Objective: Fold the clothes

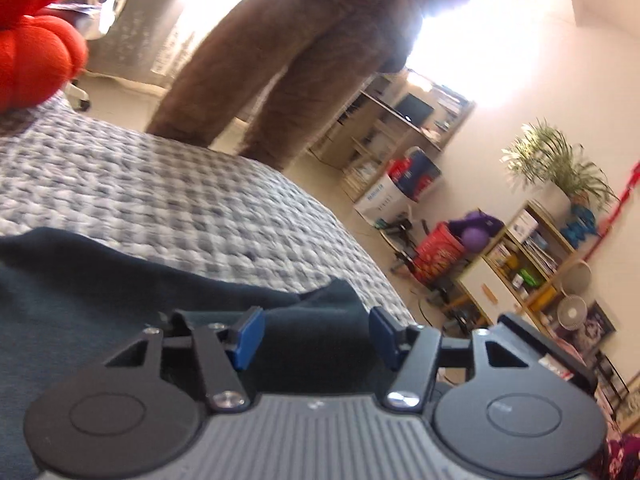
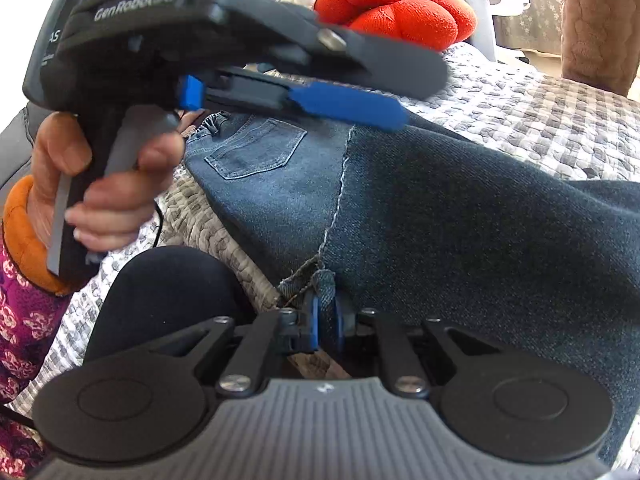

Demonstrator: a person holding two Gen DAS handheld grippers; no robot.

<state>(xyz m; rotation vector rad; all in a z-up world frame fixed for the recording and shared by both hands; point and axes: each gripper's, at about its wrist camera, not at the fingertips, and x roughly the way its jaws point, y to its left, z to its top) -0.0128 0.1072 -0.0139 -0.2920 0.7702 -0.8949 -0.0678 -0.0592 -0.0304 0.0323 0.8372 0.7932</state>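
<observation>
A pair of dark blue jeans (image 2: pixel 440 208) lies on a checked grey bedspread (image 2: pixel 540 112), back pocket up, one leg folded over. My right gripper (image 2: pixel 326 326) is shut on the frayed hem of the jeans at the near edge. My left gripper (image 1: pixel 316 334) is open and empty, its blue pads (image 1: pixel 250 338) apart just above the dark denim (image 1: pixel 120 280). In the right wrist view the left gripper (image 2: pixel 348 104) hovers over the waist end of the jeans, held by a hand (image 2: pixel 100 184).
A red plush cushion (image 2: pixel 400 8) lies at the head of the bed. A person in brown trousers (image 1: pixel 288 72) stands beside the bed. Shelves, boxes and a potted plant (image 1: pixel 556 164) line the far wall. My knee in dark trousers (image 2: pixel 168 280) is near the bed's edge.
</observation>
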